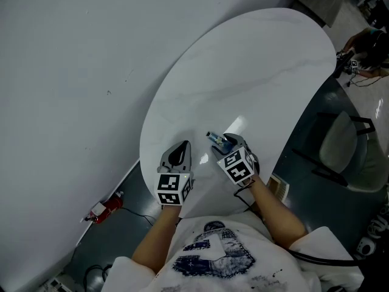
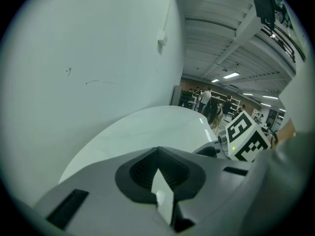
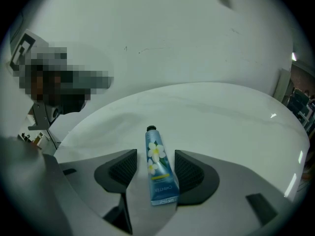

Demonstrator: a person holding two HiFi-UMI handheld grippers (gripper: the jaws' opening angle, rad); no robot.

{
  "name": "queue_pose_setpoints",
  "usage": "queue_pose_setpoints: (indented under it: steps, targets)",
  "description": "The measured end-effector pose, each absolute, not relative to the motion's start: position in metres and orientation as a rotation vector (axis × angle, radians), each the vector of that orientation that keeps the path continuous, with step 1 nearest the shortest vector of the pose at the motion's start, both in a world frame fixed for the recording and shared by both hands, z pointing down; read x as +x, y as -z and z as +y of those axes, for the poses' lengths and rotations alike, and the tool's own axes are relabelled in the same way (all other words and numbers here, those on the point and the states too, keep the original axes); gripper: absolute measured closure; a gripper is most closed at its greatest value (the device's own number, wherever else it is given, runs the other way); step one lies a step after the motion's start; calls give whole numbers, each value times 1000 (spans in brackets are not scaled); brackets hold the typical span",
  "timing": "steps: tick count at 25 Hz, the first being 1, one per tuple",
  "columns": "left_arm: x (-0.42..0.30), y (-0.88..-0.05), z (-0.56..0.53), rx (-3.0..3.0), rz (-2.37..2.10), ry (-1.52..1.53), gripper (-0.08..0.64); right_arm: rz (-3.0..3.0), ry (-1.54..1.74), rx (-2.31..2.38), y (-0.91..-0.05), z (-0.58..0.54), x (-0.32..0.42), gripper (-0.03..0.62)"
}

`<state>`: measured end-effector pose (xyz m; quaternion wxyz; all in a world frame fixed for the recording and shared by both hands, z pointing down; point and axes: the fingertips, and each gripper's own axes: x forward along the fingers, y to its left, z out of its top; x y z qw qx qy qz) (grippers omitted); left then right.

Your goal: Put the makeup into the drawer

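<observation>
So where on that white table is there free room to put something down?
Only the near edge is crowded: the left gripper, shut, and the right gripper, open around a blue tube. Beyond them the table is bare all the way to its far rim.

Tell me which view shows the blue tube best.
The right gripper view: the blue tube lies whole between its open fingers, cap away. The head view shows only its capped end past the right gripper. The left gripper view misses it.

light: dim, cool | glare: streak on tabletop (image 1: 243, 78) | gripper views: fisheye, dark corners | focus: sharp
</observation>
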<state>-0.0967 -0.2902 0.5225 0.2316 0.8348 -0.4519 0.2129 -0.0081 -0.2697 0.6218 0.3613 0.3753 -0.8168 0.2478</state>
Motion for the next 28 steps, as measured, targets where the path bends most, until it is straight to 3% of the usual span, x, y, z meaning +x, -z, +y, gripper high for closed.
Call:
queue_pose_setpoints:
  steps: [8,28]
  targets:
    - [-99,-522,-289,2288,-1252,-588,520,-2064,-582,997,-624,-272,-4,391]
    - [-107,-519,-280,2271,-1279,-581,520,-2062,-560,1025,-624,-269,-6,450]
